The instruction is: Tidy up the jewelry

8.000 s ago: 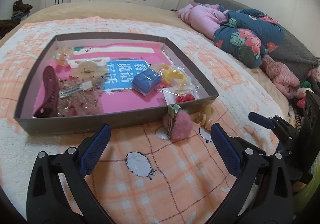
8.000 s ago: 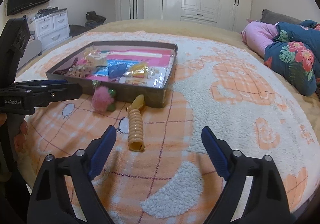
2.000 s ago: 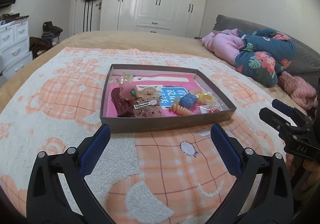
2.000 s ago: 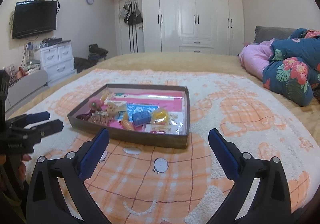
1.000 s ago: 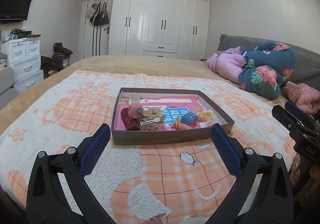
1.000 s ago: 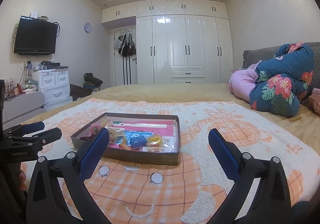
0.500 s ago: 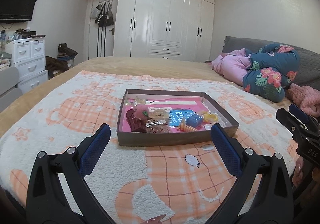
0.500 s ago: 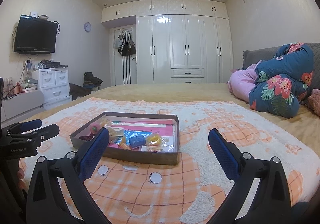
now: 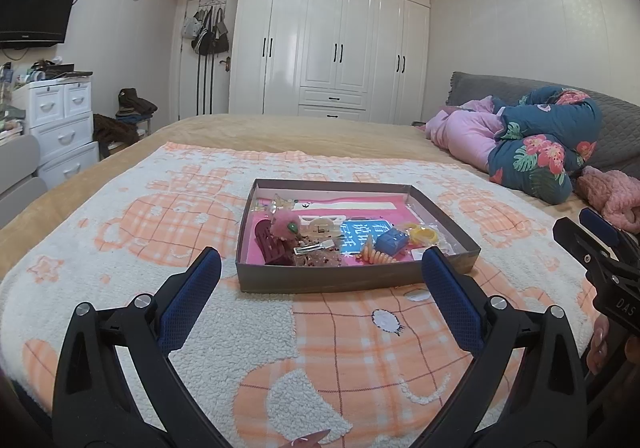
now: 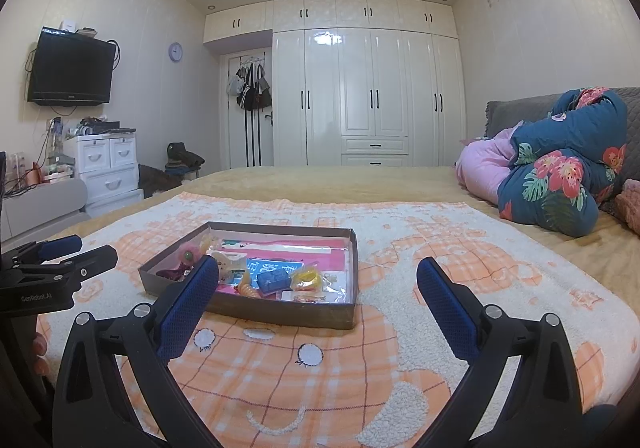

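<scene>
The shallow brown box (image 9: 356, 280) lay on the orange-and-white blanket (image 9: 360, 348), holding a pink pom-pom clip (image 9: 285, 225), an orange spiral hair tie (image 9: 374, 254), a blue box (image 9: 392, 241) and a silver hair clip (image 9: 314, 247). It was ahead of both claws and apart from them. The left gripper (image 9: 320, 288) and the right gripper (image 10: 316, 288) were both spread wide and held nothing.

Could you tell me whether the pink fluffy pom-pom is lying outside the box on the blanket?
No, the pink pom-pom lies inside the box, at its left side beside the dark red hair clip.
</scene>
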A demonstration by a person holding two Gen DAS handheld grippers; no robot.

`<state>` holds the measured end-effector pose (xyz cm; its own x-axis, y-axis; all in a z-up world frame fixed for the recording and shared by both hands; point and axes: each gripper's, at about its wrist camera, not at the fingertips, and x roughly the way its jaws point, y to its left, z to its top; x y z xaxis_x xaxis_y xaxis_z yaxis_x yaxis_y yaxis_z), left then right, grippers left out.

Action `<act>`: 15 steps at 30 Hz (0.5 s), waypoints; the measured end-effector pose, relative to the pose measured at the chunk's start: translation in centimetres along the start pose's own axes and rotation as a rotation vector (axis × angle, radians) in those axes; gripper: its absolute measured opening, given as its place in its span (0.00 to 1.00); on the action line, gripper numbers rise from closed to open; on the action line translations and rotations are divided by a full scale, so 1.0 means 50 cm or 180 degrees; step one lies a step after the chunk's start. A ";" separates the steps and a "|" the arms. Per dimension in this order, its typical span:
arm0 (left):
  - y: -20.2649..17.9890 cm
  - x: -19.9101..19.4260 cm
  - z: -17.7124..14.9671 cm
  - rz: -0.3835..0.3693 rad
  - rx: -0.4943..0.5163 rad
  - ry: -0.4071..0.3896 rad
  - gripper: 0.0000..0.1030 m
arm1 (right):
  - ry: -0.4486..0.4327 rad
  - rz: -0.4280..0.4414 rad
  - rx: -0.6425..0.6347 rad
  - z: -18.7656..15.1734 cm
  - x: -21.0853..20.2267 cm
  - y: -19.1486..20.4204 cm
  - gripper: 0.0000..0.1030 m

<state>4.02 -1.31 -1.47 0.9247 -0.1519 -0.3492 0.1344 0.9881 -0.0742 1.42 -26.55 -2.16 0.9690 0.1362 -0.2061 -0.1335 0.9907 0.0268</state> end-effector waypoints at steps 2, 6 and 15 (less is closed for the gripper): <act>0.000 0.000 0.000 -0.0001 0.0000 0.0001 0.89 | -0.0001 0.0000 -0.0004 0.000 0.000 0.001 0.94; -0.001 0.000 0.000 -0.0004 0.0002 -0.0001 0.89 | 0.0001 0.0000 -0.0007 0.000 0.000 0.000 0.94; 0.001 -0.001 0.001 0.0002 0.0000 -0.0003 0.89 | 0.0016 -0.0001 -0.0015 -0.003 0.004 0.001 0.94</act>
<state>4.02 -1.28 -1.41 0.9251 -0.1512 -0.3482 0.1337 0.9883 -0.0740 1.59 -26.47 -2.33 0.9680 0.1359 -0.2110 -0.1343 0.9907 0.0220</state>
